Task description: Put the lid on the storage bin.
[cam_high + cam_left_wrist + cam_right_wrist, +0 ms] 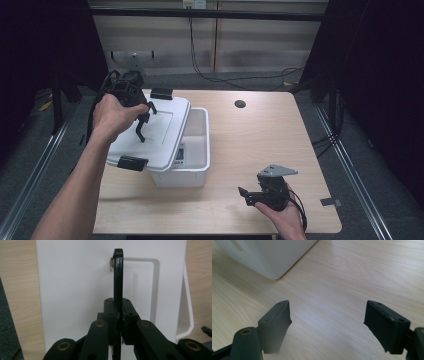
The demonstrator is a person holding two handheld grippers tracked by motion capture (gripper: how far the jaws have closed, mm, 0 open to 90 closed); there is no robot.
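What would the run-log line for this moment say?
left gripper: shut on lid handle, lid askew over white bin | right gripper: open, holding nothing, above table

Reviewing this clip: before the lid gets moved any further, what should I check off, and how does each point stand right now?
1. Left tool shut on the lid's black handle: ok.
2. Lid off the white box: not ok, it lies askew across the box, part of the opening uncovered.
3. Black latches free of the box: cannot tell.
4. Right tool open and holding nothing, above bare table: ok.
5. Table to the right of the box free for setting the lid down: ok.
6. Box contents: cannot tell.
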